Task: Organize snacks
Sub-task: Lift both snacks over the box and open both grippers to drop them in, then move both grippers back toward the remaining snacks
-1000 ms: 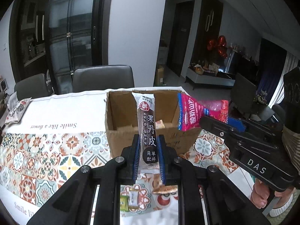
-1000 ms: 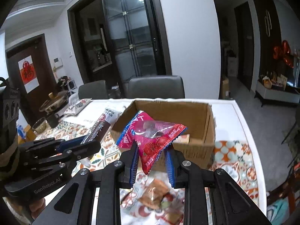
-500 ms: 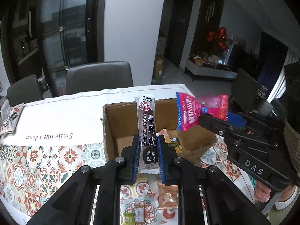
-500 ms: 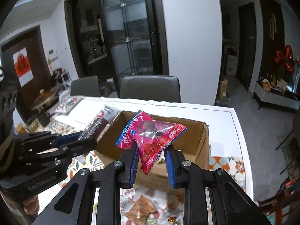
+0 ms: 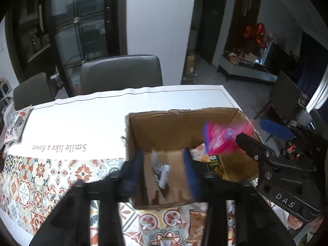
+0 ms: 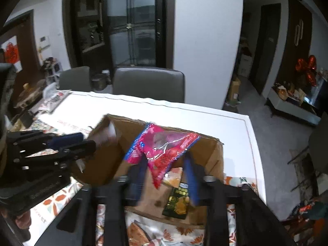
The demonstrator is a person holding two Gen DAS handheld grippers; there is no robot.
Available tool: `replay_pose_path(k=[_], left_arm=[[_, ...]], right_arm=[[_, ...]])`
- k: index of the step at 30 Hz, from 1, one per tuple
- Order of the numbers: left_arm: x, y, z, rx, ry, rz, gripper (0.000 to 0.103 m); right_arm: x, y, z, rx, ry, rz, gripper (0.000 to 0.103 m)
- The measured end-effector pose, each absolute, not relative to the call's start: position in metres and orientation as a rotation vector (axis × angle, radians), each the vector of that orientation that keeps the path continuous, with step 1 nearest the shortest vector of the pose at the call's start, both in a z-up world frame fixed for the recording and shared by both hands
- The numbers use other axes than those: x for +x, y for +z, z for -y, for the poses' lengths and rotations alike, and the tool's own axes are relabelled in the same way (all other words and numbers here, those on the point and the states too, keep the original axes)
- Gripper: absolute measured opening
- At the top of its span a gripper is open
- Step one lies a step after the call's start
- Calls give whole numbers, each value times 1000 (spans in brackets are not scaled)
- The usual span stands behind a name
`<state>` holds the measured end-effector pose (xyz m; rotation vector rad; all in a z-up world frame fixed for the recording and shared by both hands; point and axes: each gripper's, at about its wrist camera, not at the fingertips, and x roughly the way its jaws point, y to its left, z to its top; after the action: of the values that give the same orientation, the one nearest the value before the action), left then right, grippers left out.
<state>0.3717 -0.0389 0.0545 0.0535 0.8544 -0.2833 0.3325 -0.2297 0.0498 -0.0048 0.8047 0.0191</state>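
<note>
Left gripper: fingers spread wide over the near wall of the box, nothing between them; both blue pads smeared by motion blur.
Right gripper: fingers parted, also blurred; the pink bag sits between them, but whether either pad touches it cannot be told.
Strip: a pale crumpled wrapper inside the box between the left fingers, too blurred to read; whether it lies on the box floor cannot be told.
Pink bag: over the open box, top edge level with the far rim, lower corner pointing down into the box; in the left view only a pink-and-blue smear by the right gripper's tip.
Box: open cardboard carton on the table, near wall partly hidden behind both grippers.
Green pack: dark green and gold, inside the box near its front wall, lower edge cut by the gripper frame.
Orange pack: inside the box just behind the green pack, half covered by the pink bag.
Loose snacks: on the patterned cloth in front of the box, mostly hidden by the gripper bodies.
Table: white cloth with printed words beyond the tile pattern; a printed bag at its far left edge, cut by the frame.
Chairs: two grey backs behind the table.
</note>
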Motion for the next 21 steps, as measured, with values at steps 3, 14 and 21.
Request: replay_pose_path(k=[3,14,21], left_arm=[[355,62,34,82,-239,-805,53],[287,79,16,129,-186,-685,57],[250,71,2,127,-178,-665,57]], right_arm=[[326,50,231,-22,-22,-787,61],[279,57,222,82,36,-756,61],[248,49,206,108,48,-753,61]])
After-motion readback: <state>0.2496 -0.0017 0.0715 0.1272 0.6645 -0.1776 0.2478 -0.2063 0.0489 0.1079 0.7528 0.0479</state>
